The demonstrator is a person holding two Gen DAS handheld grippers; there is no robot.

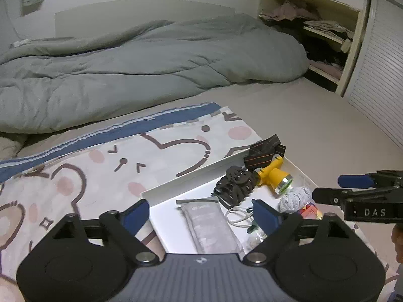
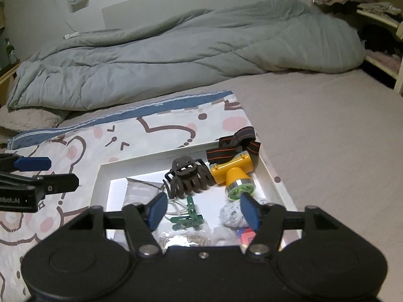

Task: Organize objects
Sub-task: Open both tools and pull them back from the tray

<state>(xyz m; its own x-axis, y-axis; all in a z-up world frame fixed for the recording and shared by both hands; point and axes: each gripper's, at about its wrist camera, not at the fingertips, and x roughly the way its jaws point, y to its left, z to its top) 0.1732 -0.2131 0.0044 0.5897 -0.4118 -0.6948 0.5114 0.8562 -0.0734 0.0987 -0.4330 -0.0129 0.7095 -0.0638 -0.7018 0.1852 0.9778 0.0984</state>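
A shallow white tray (image 1: pixel 191 177) (image 2: pixel 104 176) lies on a bear-print cloth (image 1: pixel 100 166) on the bed. In it are a yellow headlamp (image 1: pixel 273 176) (image 2: pixel 235 173) with a striped strap, a dark hair claw (image 1: pixel 235 185) (image 2: pixel 189 177), a grey pouch (image 1: pixel 210 226), green clips (image 2: pixel 189 215), a grey-white fabric ball (image 1: pixel 294 197) (image 2: pixel 231 215) and a small coloured box (image 1: pixel 311 211). My left gripper (image 1: pixel 201 216) is open over the tray's near left. My right gripper (image 2: pixel 204 212) is open over the tray's near edge, above the clips; it also shows in the left wrist view (image 1: pixel 335 188).
A rumpled grey duvet (image 1: pixel 141 65) (image 2: pixel 176 55) lies across the far side of the bed. Bare beige sheet (image 1: pixel 314 125) stretches right of the tray. An open shelf with clothes (image 1: pixel 314 32) and a slatted door (image 1: pixel 375 80) stand at the far right.
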